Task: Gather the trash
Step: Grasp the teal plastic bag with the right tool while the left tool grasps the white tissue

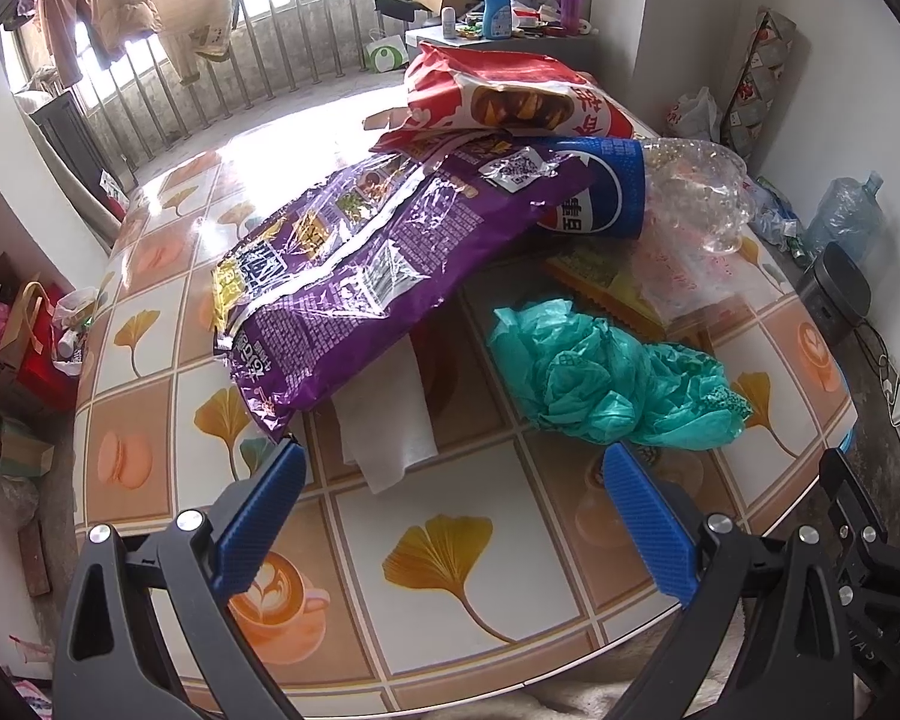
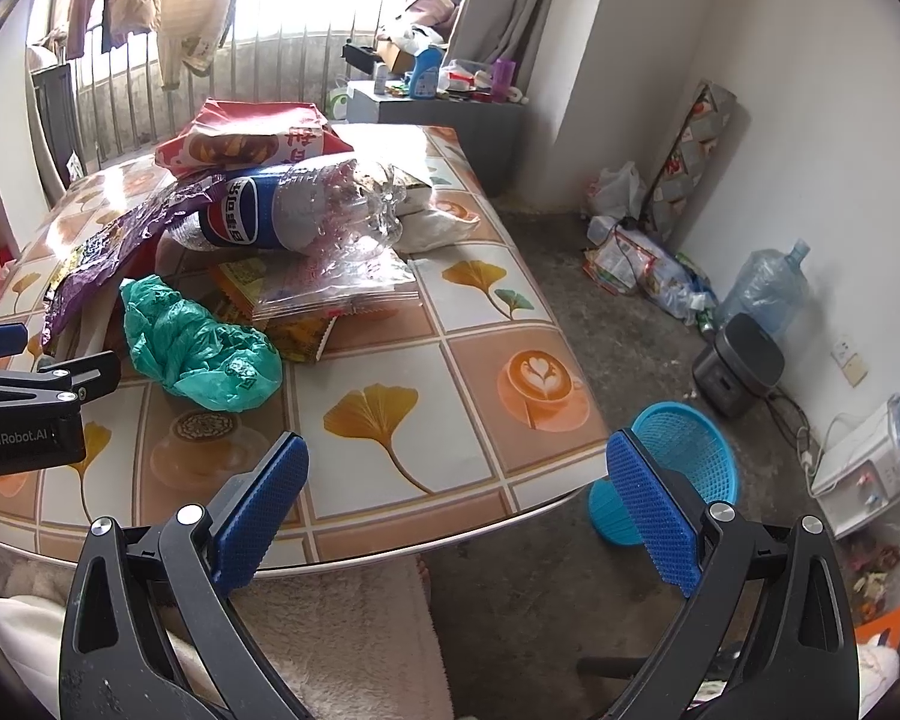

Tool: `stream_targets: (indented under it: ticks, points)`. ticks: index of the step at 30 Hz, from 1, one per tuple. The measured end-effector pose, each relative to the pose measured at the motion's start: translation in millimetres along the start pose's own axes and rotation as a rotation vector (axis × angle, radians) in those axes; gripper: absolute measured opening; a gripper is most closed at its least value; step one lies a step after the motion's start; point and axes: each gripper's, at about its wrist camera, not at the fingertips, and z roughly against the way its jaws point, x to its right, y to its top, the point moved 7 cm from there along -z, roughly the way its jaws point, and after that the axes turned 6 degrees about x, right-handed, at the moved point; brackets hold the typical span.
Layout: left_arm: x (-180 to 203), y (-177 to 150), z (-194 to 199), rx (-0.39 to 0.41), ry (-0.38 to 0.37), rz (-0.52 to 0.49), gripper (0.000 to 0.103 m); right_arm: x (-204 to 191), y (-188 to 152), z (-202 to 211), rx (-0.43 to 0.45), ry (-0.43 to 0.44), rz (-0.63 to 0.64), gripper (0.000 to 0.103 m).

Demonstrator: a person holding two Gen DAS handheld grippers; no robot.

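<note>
Both claws, left claw [image 1: 450, 516] and right claw [image 2: 456, 510], gape empty short of the trash on the surface [image 1: 510, 588], so collecting seems unstarted; next, I judge, close on the green bag [image 1: 612, 378] just ahead.

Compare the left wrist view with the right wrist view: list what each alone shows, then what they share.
Only the left wrist view shows the white paper towel lying partly under the purple snack bag, and the red bag on the floor left of the table.

Only the right wrist view shows the blue mesh basket on the floor beside the table.

Both show the green plastic bag, the crushed cola bottle, the red snack bag and the tiled table. Each open hand-held gripper, left and right, holds nothing.
</note>
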Motion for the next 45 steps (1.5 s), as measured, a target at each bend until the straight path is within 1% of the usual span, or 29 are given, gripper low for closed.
stream_targets:
  ticks: [6,9,11,13,16,19,21,22,23,25,27,30,32,34,35,38,42,45]
  points:
    - [-7.1,3.6,-2.8,0.007,-0.008,0.005,0.097,-3.4,4.1,-0.1,0.012,0.016,-0.007,0.095]
    - [-20.6,10.3,-3.0,0.038,-0.023,0.0,0.097,-9.3,9.8,0.1,0.027,0.047,-0.008,0.095]
    - [-31.2,14.4,-1.6,0.074,-0.05,-0.006,0.097,-16.9,15.2,0.9,0.045,0.081,0.004,0.093]
    - [-42.1,16.1,-0.6,0.108,-0.085,-0.013,0.097,-27.6,19.8,1.7,0.059,0.13,0.025,0.091]
    - [-51.6,10.8,0.3,0.143,-0.155,-0.038,0.097,-48.6,24.4,0.7,0.067,0.23,0.057,0.084]
    - [-51.5,2.5,1.2,0.154,-0.236,-0.063,0.097,-74.4,27.9,-3.7,0.065,0.322,0.116,0.076]
    - [-48.7,-2.4,0.3,0.147,-0.271,-0.08,0.097,-91.1,29.6,-7.5,0.061,0.388,0.151,0.072]
    - [-45.7,-4.6,0.6,0.148,-0.286,-0.088,0.093,-99.1,30.5,-10.7,0.054,0.413,0.167,0.071]
    - [-43.9,-6.2,0.2,0.148,-0.302,-0.097,0.089,-106.7,31.3,-13.8,0.048,0.438,0.183,0.067]
    - [-39.6,-9.3,-1.1,0.157,-0.318,-0.115,0.084,-116.4,31.5,-20.1,0.033,0.464,0.21,0.065]
    - [-36.2,-11.1,-2.5,0.174,-0.317,-0.147,0.08,-124.0,31.8,-25.6,0.025,0.474,0.232,0.065]
    - [-26.9,-14.7,-4.4,0.192,-0.308,-0.228,0.072,-128.4,30.9,-31.1,0.009,0.486,0.249,0.065]
    - [-21.5,-17.4,-8.2,0.189,-0.306,-0.268,0.064,-128.4,29.3,-33.5,0.002,0.488,0.256,0.065]
    - [-16.9,-20.0,-16.1,0.168,-0.295,-0.29,0.058,-127.1,26.8,-36.8,-0.007,0.486,0.262,0.065]
    - [-15.2,-21.1,-20.9,0.155,-0.287,-0.298,0.054,-126.6,26.1,-38.2,-0.011,0.488,0.263,0.065]
    - [-12.6,-22.9,-34.6,0.124,-0.264,-0.316,0.045,-126.8,24.0,-44.3,-0.031,0.489,0.278,0.065]
    - [-11.1,-19.6,-39.6,0.129,-0.249,-0.314,0.04,-127.3,24.2,-42.6,-0.031,0.49,0.296,0.065]
    - [-11.5,-17.5,-40.9,0.131,-0.239,-0.304,0.029,-127.0,21.9,-45.1,-0.047,0.497,0.291,0.065]
